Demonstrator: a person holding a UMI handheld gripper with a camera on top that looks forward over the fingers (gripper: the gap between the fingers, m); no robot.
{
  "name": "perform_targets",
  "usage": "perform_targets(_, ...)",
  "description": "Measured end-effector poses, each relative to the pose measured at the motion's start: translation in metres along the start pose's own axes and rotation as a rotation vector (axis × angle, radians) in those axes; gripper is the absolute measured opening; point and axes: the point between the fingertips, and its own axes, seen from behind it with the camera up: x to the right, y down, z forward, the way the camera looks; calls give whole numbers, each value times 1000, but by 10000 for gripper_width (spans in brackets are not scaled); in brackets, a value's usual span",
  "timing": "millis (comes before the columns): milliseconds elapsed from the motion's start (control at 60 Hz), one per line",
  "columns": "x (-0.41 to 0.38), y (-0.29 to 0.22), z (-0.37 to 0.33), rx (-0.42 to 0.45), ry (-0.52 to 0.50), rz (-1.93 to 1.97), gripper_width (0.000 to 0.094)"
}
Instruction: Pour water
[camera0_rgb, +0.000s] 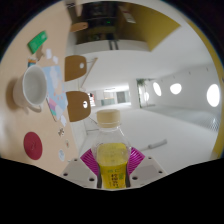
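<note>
A bottle (112, 158) of yellowish liquid is being gripped between the pink pads (92, 160), the gripper (112, 168) clamped on its body, cap on or off being hard to tell. The view is being tilted. Beyond the fingers, off to the left, a white cup (33, 87) is being left waiting on the table (20, 125); pouring is judged not yet begun.
</note>
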Motion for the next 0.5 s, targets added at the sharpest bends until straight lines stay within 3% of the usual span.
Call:
perform_targets(117, -37, -69, 9, 113, 22, -508, 327)
perform_targets(233, -73, -82, 13, 171, 18, -814, 326)
perform_targets(250, -79, -92, 27, 185, -23, -855, 326)
perform_targets(417, -78, -85, 36, 162, -27, -784, 328)
perform_targets(500, -40, -86, 43, 147, 5, -503, 327)
